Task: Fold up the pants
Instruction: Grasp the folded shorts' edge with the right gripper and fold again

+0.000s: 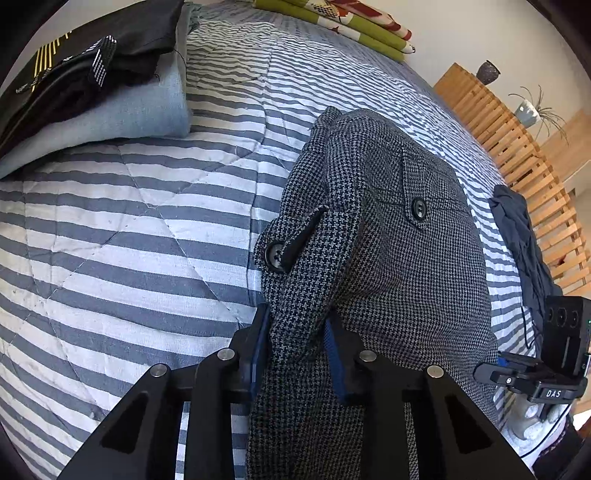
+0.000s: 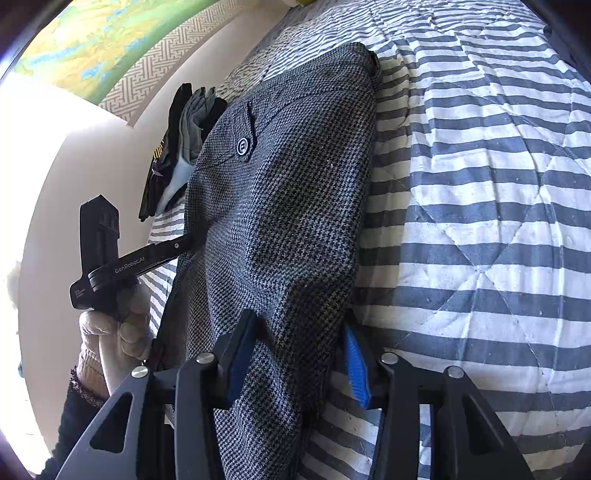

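Observation:
Grey houndstooth pants lie folded on a striped bedspread, a buttoned back pocket facing up. My left gripper is shut on a bunched part of the waistband, with a black button just ahead of its blue pads. In the right wrist view the same pants stretch away from me, and my right gripper is shut on their near edge. The left gripper's body, held by a gloved hand, shows at that view's left, its fingertips hidden behind the cloth.
A stack of folded clothes sits at the bed's far left. A dark garment lies near the right edge beside a wooden slatted frame. Folded green patterned fabric rests at the bed's far end.

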